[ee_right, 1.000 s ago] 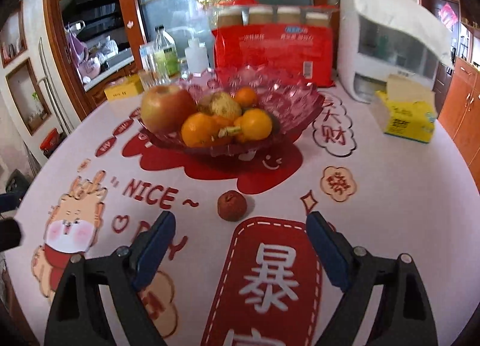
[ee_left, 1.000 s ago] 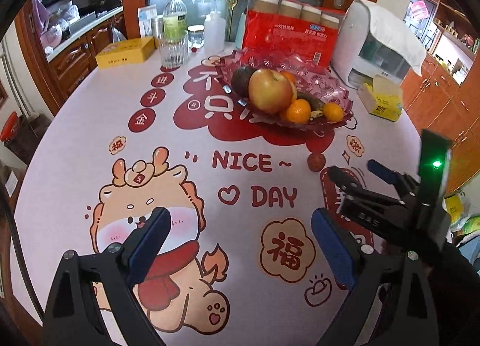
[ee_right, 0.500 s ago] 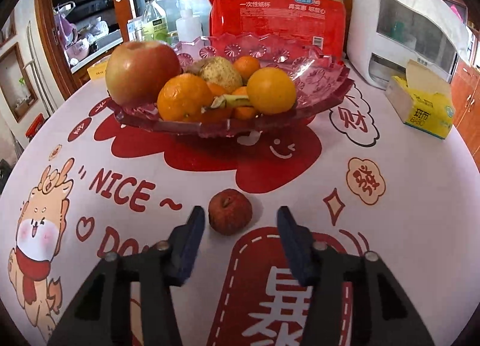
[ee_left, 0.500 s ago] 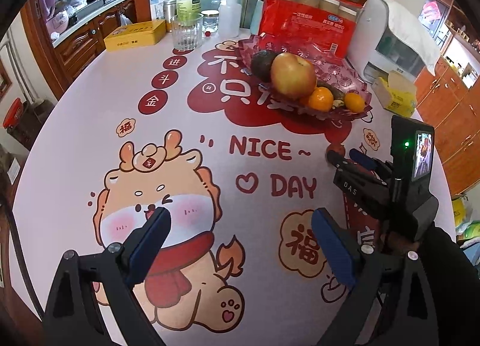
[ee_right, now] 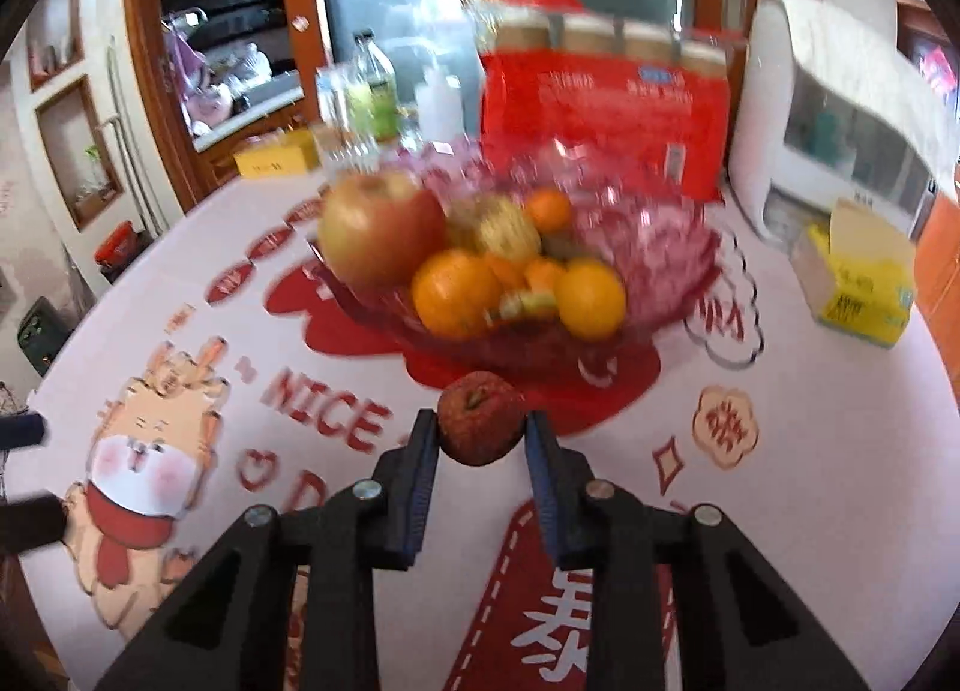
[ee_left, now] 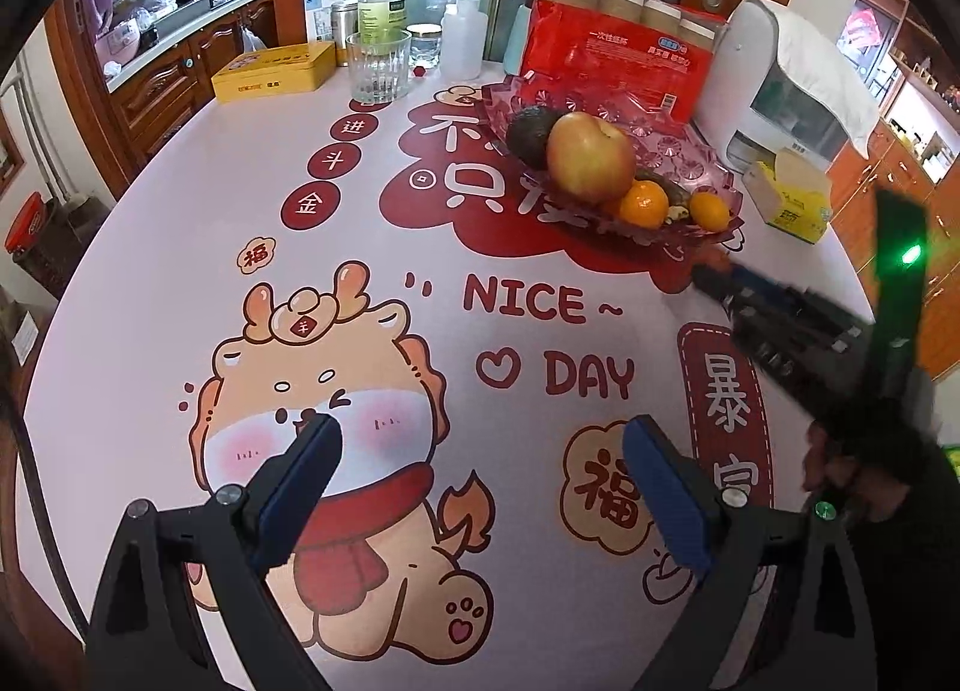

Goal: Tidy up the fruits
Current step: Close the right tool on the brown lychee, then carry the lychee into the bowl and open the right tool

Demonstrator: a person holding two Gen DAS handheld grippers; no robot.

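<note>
A small red rough-skinned fruit [ee_right: 480,418] sits between the blue pads of my right gripper [ee_right: 481,428], whose jaws are closing and press on both its sides. It is just in front of the pink glass fruit bowl [ee_right: 690,247], slightly above the tablecloth. The bowl holds a large apple [ee_right: 378,235], oranges [ee_right: 456,292] and other fruit. In the left wrist view my left gripper [ee_left: 481,430] hangs open over the cartoon print with nothing between its fingers. The right gripper [ee_left: 717,277] shows there, blurred, beside the bowl [ee_left: 714,169].
Behind the bowl stand a red pack of paper cups [ee_left: 612,55] and a white appliance [ee_left: 786,85]. A yellow tissue box [ee_right: 858,283] lies at the right. A glass [ee_left: 378,67], a bottle [ee_left: 384,1] and a yellow tin [ee_left: 273,70] are at the back left.
My right gripper moved forward around the small red fruit, shut on it and lifted it a little. The left gripper stayed open and nearly still.
</note>
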